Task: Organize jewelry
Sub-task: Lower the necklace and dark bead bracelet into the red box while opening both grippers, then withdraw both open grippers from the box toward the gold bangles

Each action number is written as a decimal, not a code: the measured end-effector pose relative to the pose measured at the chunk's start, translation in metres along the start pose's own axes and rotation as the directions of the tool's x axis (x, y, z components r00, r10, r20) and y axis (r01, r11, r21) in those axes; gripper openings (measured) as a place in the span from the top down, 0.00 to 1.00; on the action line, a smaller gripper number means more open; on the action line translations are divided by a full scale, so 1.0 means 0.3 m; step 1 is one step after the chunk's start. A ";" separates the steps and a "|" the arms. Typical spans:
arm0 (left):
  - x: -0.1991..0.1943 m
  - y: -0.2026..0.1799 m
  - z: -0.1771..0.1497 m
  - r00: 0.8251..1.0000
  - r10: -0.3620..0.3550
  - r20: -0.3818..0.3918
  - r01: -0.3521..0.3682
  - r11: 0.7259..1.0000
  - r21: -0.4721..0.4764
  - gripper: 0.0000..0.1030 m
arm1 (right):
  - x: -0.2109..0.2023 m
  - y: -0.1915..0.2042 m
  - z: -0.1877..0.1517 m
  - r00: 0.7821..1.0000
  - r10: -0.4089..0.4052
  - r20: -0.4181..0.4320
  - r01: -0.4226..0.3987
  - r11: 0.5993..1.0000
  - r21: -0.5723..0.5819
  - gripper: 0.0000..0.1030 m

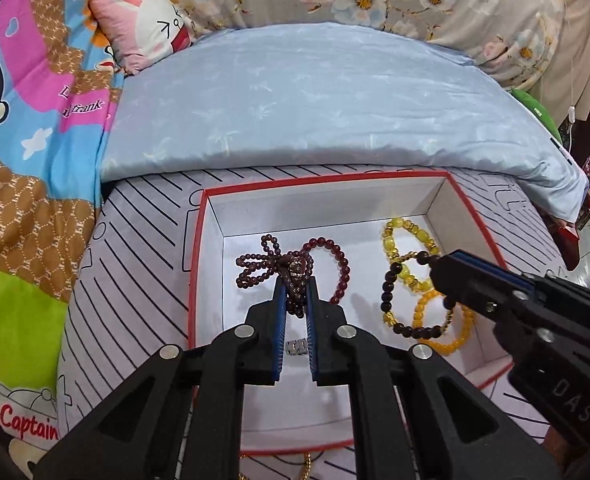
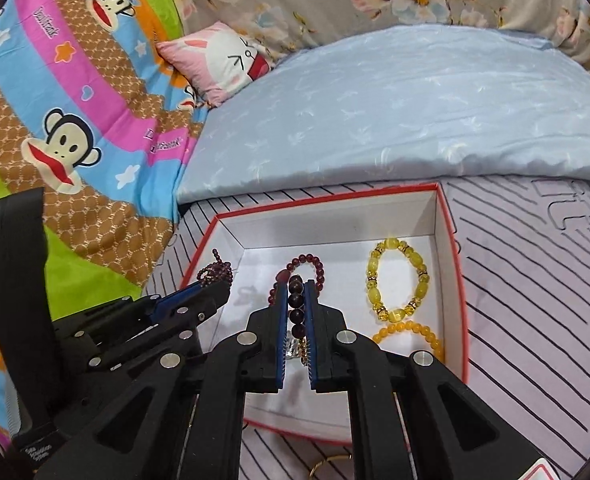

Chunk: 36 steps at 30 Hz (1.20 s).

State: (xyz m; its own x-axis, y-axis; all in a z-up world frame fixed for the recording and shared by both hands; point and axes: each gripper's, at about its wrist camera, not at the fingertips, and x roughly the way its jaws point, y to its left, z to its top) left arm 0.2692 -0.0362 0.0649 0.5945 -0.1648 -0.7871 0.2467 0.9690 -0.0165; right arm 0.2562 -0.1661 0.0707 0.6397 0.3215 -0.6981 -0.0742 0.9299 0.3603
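Both grippers are hovering over the red-rimmed box [image 1: 199,240], the left gripper [image 1: 295,280] clamping a garnet strand [image 1: 255,268] and the right gripper [image 2: 295,292] seemingly pinching a dark-beaded bracelet [image 2: 296,300].

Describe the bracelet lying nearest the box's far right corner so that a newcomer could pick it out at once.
Find the red-rimmed white box on the striped cloth. Look inside at its far right corner: the yellow bracelet lies flat there, untouched. Unlike the plain orange bracelet beside it, its large translucent beads alternate with small gold spacers.
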 end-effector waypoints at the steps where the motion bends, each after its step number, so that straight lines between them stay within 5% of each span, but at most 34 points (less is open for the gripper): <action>1: 0.016 0.002 0.000 1.000 0.006 -0.007 -0.006 1.000 0.000 0.91 | 0.029 -0.008 0.003 1.000 -0.004 -0.015 0.004 1.000 0.005 0.92; 8: 0.076 0.002 -0.007 0.999 0.030 -0.023 -0.029 0.999 0.012 0.86 | 0.113 -0.012 0.001 0.994 -0.098 -0.043 0.096 0.994 -0.043 0.87; 11: 0.071 -0.001 -0.010 0.999 0.046 -0.017 -0.046 0.999 0.011 0.60 | 0.109 -0.007 -0.001 0.990 -0.139 -0.028 0.136 0.988 -0.070 0.82; 13: 0.054 0.001 -0.011 0.999 0.053 -0.002 -0.053 0.999 0.004 0.56 | 0.097 -0.008 -0.005 0.990 -0.143 -0.022 0.141 0.987 -0.073 0.80; 22: -0.095 0.023 -0.059 0.997 0.055 0.056 -0.054 0.998 -0.023 0.48 | -0.081 0.000 -0.057 0.985 -0.164 0.051 0.168 0.980 -0.104 0.76; 30: -0.234 0.034 -0.219 0.997 0.034 0.069 -0.031 0.998 -0.048 0.47 | -0.256 -0.041 -0.214 0.984 -0.167 0.064 0.172 0.982 -0.084 0.74; 36: -0.287 0.015 -0.363 0.997 0.052 0.057 -0.049 0.998 -0.050 0.40 | -0.327 -0.037 -0.376 0.981 -0.191 0.042 0.194 0.976 -0.098 0.57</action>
State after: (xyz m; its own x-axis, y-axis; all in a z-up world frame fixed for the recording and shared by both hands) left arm 0.1358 0.0025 0.0654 0.6490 -0.1245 -0.7505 0.1783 0.9839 -0.0090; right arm 0.1079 -0.1878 0.0652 0.6734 0.1302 -0.7278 -0.0228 0.9876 0.1556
